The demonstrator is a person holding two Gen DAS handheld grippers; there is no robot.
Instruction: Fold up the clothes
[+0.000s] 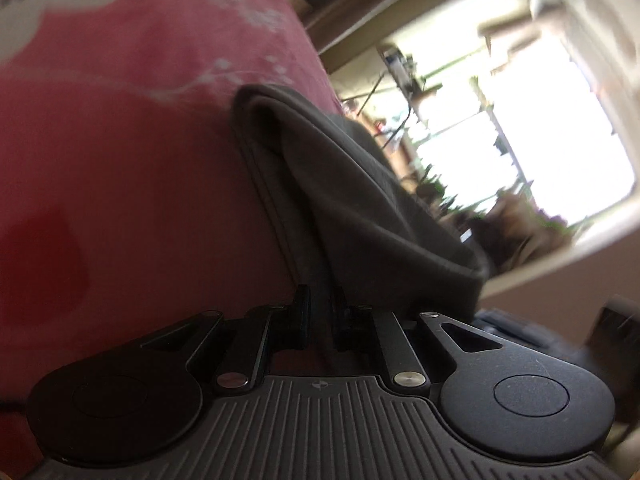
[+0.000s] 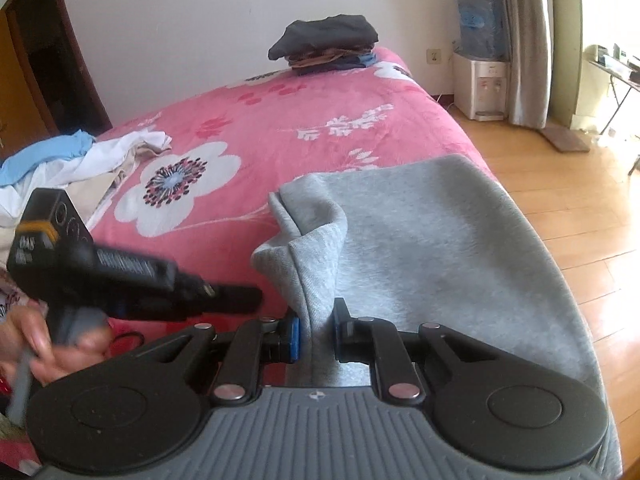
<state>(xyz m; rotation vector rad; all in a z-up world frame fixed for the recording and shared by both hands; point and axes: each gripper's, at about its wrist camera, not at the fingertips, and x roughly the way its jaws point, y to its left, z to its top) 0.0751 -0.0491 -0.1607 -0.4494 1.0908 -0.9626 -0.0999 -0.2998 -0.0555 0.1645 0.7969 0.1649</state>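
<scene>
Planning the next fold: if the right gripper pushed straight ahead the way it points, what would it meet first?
The right gripper is already shut on the grey garment, so the raised fold just ahead comes first. Beyond it lies the pink bedspread; depth there is uncertain.

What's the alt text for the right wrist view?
The right gripper is shut on a raised fold of grey garment lying on a pink floral bedspread, with the left gripper at its edge. Folded clothes are stacked at the far end; unfolded laundry lies left.
</scene>
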